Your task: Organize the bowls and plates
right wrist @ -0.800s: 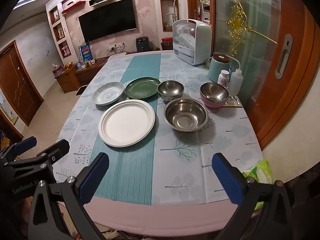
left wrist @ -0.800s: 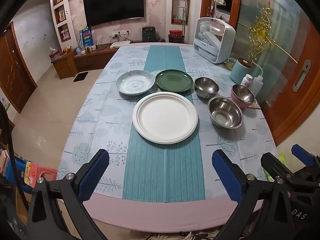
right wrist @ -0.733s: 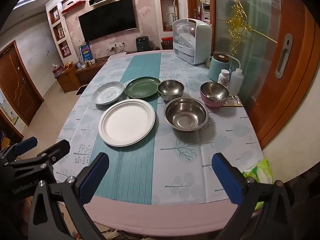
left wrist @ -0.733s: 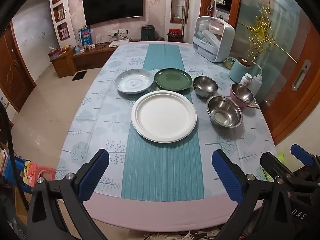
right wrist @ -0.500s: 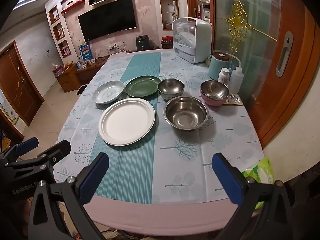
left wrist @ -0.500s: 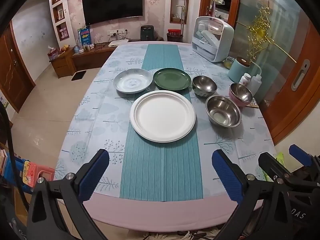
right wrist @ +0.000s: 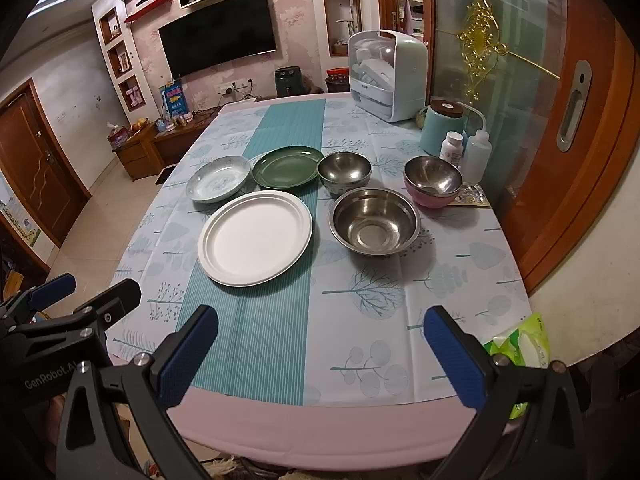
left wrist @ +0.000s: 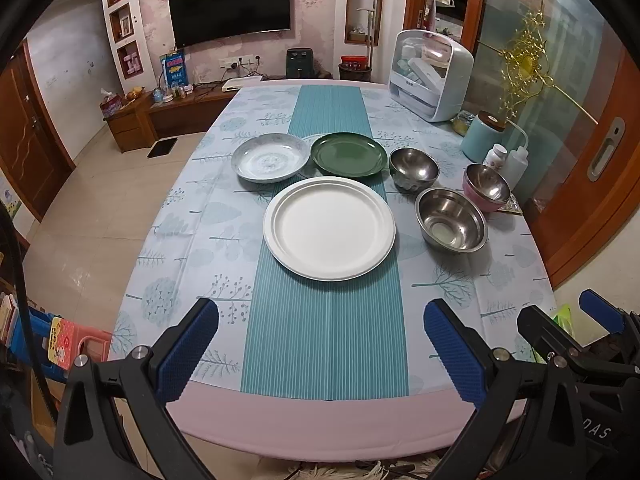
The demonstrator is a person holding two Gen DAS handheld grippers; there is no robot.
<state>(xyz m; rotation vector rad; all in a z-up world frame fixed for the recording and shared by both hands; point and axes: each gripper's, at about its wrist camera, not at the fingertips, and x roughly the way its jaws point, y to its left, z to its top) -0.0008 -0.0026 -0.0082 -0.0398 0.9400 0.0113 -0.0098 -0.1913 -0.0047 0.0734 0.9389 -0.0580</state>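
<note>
From the left wrist view, our left claw [left wrist: 320,344] hangs over the near edge of the counter [left wrist: 440,284], its blue pads spread as wide as they go, with nothing between them. Compared with a moment ago the dishes sit a little lower and larger in this view, so we have drifted slightly toward them; no dish has shifted. The large round white plate [left wrist: 329,227] lies on the teal striped runner [left wrist: 324,340], straight ahead of the claw. Behind it the grey patterned shallow plate [left wrist: 270,157] and the dark green round plate [left wrist: 349,154] sit side by side, their rims nearly touching. To the right are the small steel bowl [left wrist: 414,168], the large steel bowl [left wrist: 451,219], and a steel bowl nested in a pink bowl [left wrist: 486,189].

From the right wrist view, our right claw [right wrist: 320,354] is likewise fully open and empty, back at the counter's near edge. The white plate [right wrist: 255,238] lies ahead and left, the large steel bowl [right wrist: 375,221] nearly straight ahead, and the left claw [right wrist: 68,300] shows at the left edge. This view has barely changed.

We judge that sorting has not begun: every plate and bowl is separate except the nested pair, and both claws are only closing in.
</note>
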